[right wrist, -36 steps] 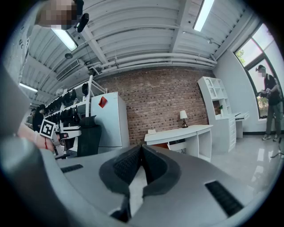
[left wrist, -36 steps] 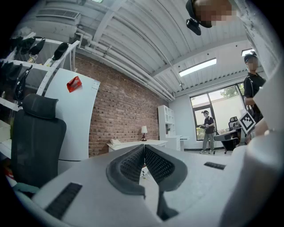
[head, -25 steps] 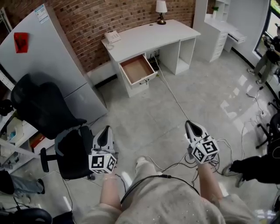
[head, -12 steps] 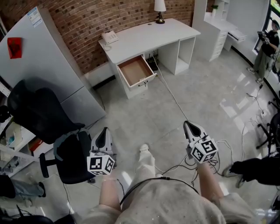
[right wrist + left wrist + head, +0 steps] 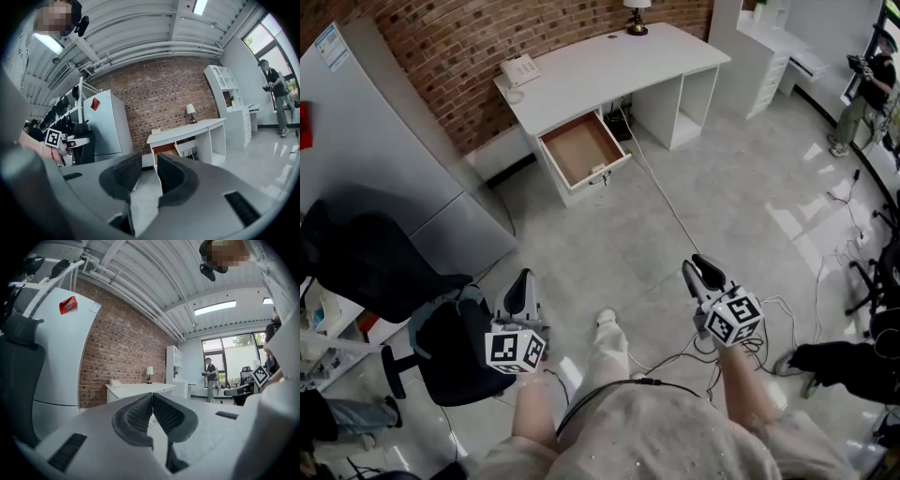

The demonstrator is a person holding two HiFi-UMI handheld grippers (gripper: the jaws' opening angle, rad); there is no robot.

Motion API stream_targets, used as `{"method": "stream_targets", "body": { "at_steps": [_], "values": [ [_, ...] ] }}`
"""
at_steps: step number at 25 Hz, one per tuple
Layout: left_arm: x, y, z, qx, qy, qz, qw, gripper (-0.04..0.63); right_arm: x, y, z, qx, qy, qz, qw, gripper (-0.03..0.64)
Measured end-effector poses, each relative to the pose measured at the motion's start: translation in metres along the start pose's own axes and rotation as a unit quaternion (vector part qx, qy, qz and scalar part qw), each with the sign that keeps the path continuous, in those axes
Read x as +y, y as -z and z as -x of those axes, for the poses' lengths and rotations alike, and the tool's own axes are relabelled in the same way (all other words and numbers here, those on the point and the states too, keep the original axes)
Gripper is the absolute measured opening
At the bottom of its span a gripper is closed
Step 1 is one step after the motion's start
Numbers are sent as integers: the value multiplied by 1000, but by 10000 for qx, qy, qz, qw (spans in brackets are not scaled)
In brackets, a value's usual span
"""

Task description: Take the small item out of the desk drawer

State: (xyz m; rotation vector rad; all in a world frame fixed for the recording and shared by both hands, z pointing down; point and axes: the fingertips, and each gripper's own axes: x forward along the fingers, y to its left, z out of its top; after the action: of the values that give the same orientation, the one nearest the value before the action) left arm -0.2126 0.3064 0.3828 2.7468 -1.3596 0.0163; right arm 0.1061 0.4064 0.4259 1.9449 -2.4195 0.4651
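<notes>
Hovering above the floor [image 5: 609, 248], the left gripper [image 5: 521, 284] holds its jaws together, empty. Well ahead, the drawer [image 5: 581, 150] stands open under the desk's [image 5: 609, 66] left end; its contents cannot be made out. The right gripper's [image 5: 701, 270] jaws have just been opening, nothing between them.

The person wears a pale beige speckled top [image 5: 675, 441], light trousers [image 5: 614, 352] and a white shoe [image 5: 607, 320], crossed by a thin black cable [image 5: 623, 380], while the left gripper [image 5: 523, 275] and the right gripper [image 5: 701, 265] are pale grey shells with black ribbed pads [image 5: 136, 416] and black-and-white marker cubes [image 5: 517, 349].
</notes>
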Motion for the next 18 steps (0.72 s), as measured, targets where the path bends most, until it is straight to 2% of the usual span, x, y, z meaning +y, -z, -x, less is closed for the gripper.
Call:
{"method": "stream_targets", "body": {
  "at_steps": [8,18],
  "values": [
    [32,7,-74,205,202,76,9996,6,-26,-4,-62,201,240,-151,9994,132],
    [80,7,-160,228,461,165,9985,5,-39,-19,-143,284,361,-175,9988,149]
  ]
}}
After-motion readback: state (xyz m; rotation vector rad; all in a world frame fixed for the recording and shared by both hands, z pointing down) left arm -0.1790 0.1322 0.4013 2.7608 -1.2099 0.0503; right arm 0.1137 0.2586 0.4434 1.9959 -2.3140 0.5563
